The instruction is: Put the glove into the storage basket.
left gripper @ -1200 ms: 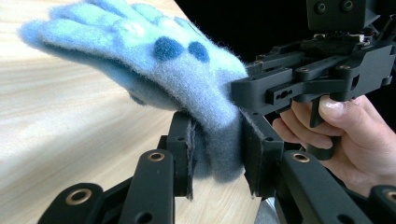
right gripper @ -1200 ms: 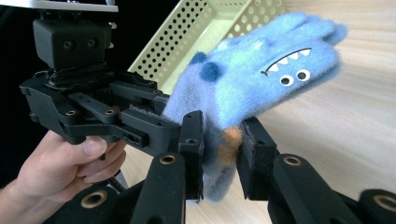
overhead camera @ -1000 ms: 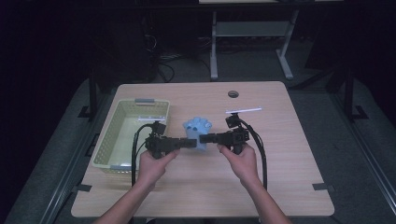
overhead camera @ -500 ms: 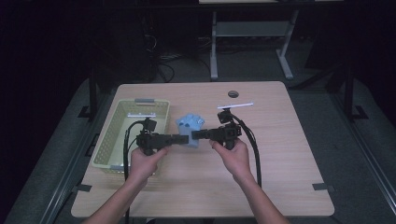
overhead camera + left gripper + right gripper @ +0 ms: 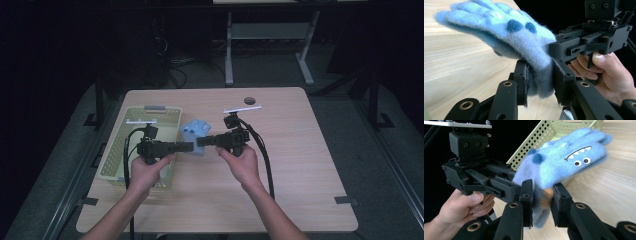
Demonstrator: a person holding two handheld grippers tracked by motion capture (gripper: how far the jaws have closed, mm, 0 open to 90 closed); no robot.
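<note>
Both claws are clamped on the same fuzzy blue glove: left gripper (image 5: 186, 146) coming in from the left of the high view, right gripper (image 5: 204, 141) from the right, their tips meeting just left of the frame's centre. And look at the left gripper view, where the left gripper's (image 5: 540, 80) pads pinch the glove's (image 5: 506, 32) cuff end at lower centre, while the glove's fingers stretch away toward the upper left, lifted off the wooden table (image 5: 456, 65). Dark blue spots sit on the fleece there. Over on the right of that picture, the person's right hand (image 5: 604, 72) wraps the other tool's body. Switch to the right gripper view: the right gripper (image 5: 541, 202) bites the cuff too, an orange patch showing between its pads, and the glove (image 5: 569, 162) fans out to the upper right, showing a monster face with round eyes and a jagged grin. Behind it, a pale green perforated basket (image 5: 544, 135) fills the top centre. From above, the glove (image 5: 195, 131) hangs between the tools just right of the basket (image 5: 120, 150), which sits at the table's (image 5: 300, 170) left side, and the left hand (image 5: 147, 172) grips its tool in front of the basket.
</note>
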